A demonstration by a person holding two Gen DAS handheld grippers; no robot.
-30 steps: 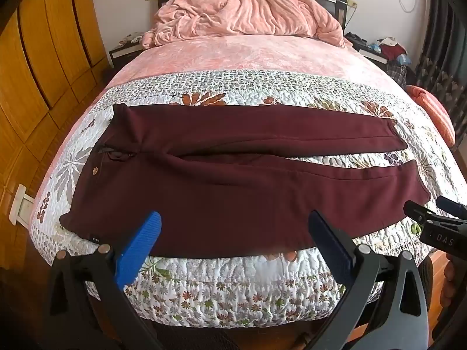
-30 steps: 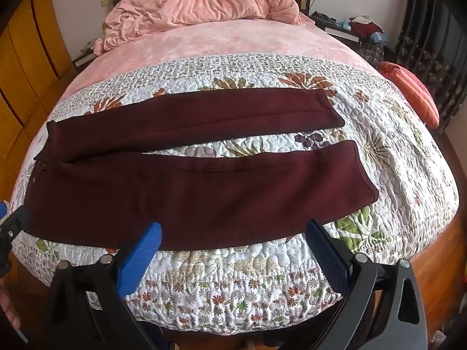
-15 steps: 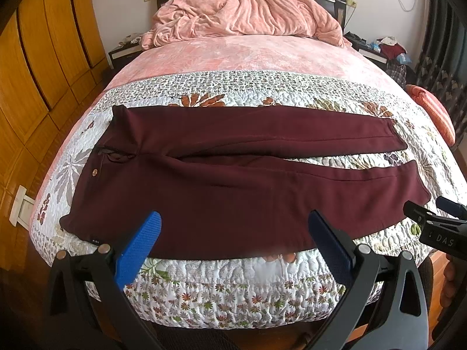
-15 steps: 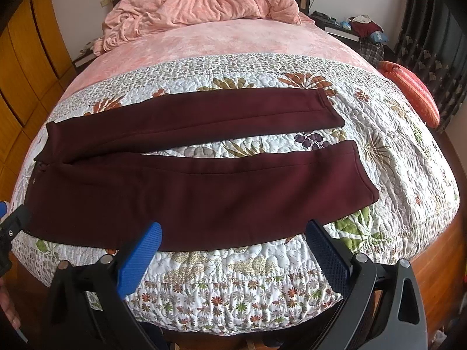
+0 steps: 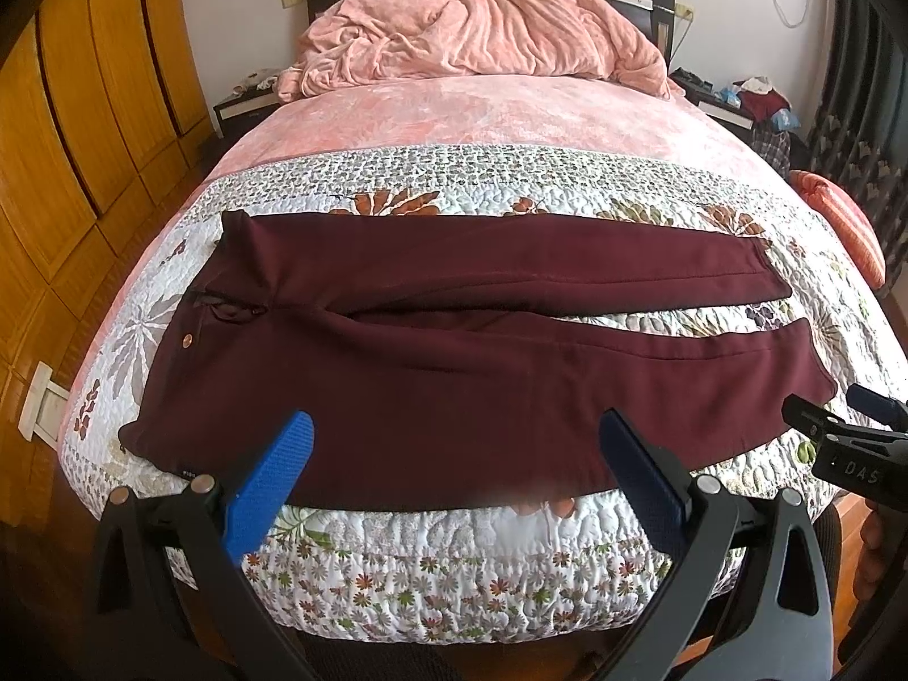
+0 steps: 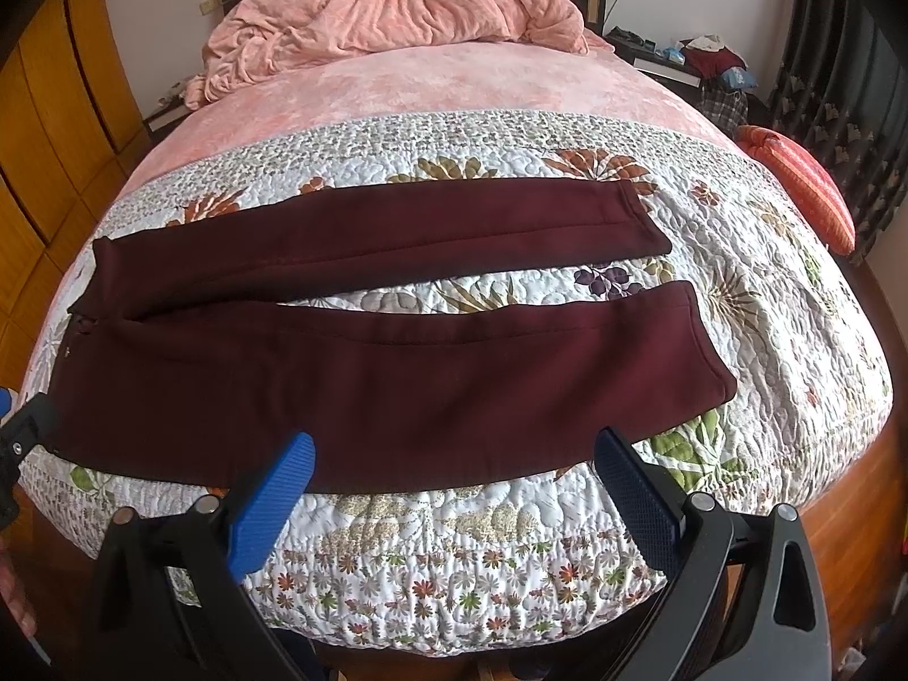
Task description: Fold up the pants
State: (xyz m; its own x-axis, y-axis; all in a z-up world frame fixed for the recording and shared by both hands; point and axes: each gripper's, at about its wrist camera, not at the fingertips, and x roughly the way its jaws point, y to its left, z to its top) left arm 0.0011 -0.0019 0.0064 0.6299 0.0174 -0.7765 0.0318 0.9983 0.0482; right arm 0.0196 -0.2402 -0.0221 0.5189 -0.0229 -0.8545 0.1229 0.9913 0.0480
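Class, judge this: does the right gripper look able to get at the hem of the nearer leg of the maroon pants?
Probably yes: the right gripper is open, and nothing lies between it and the nearer leg's hem on the floral quilt.

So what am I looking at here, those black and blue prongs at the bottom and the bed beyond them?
There is no robot arm: a person holds a two-finger clamp in each hand, each with a wide-angle camera looking out along its fingers. One picture comes from the left gripper, the other from the right gripper. The blue pads are the fingertips. Both grippers are open and hold nothing. Ahead, maroon pants lie flat across a floral quilt on the bed, waistband to the left, legs slightly apart to the right. A crumpled pink blanket sits by the headboard. The pants are not yet folded.
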